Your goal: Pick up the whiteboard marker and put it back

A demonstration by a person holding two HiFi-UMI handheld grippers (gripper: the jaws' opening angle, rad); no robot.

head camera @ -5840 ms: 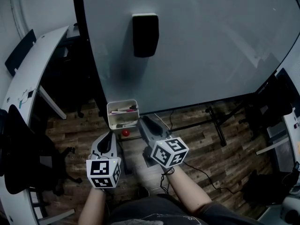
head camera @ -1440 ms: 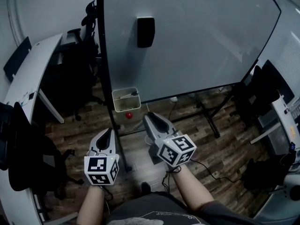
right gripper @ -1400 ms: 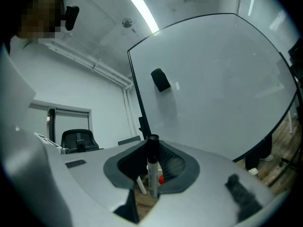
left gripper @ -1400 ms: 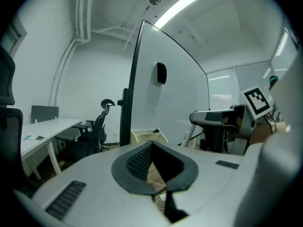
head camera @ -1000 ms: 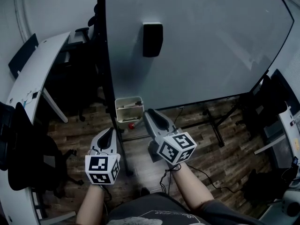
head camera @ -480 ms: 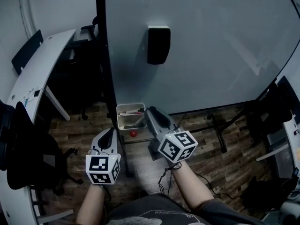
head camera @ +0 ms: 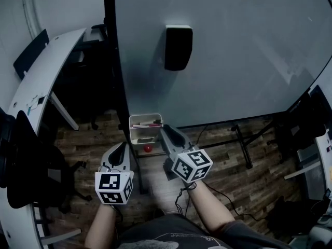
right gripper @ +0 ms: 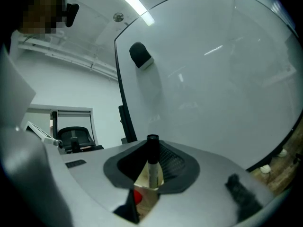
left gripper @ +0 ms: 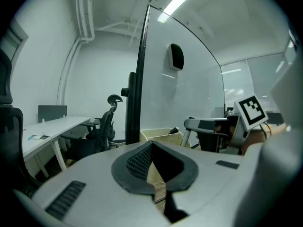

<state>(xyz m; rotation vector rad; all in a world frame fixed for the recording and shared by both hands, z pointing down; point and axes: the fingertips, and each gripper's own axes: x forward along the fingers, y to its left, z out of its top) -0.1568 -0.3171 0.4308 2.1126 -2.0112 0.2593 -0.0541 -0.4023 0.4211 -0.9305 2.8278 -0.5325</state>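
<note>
My right gripper (head camera: 164, 130) is shut on a whiteboard marker (right gripper: 152, 163), which stands upright between its pads with the black cap on top. In the head view the gripper's tip is at the right edge of a cream bin (head camera: 133, 132) that hangs at the foot of the whiteboard (head camera: 238, 51). The bin (right gripper: 147, 182) shows just beyond the jaws and holds pens. My left gripper (head camera: 121, 146) hovers lower left of the bin, its jaws together and empty. From the left gripper (left gripper: 152, 149) I see the bin (left gripper: 161, 137) ahead and the right gripper (left gripper: 204, 125) beside it.
A black eraser (head camera: 178, 47) sticks to the whiteboard above the bin. A red round object (head camera: 148, 148) lies just under the bin. The board's dark post (head camera: 115, 61) rises at left. A white desk (head camera: 44, 74) and a black chair (head camera: 23, 165) stand further left.
My right gripper has moved forward and down with the marker, up to the bin's right edge. The left gripper has barely shifted. The board and bin now sit closer in the head view.
</note>
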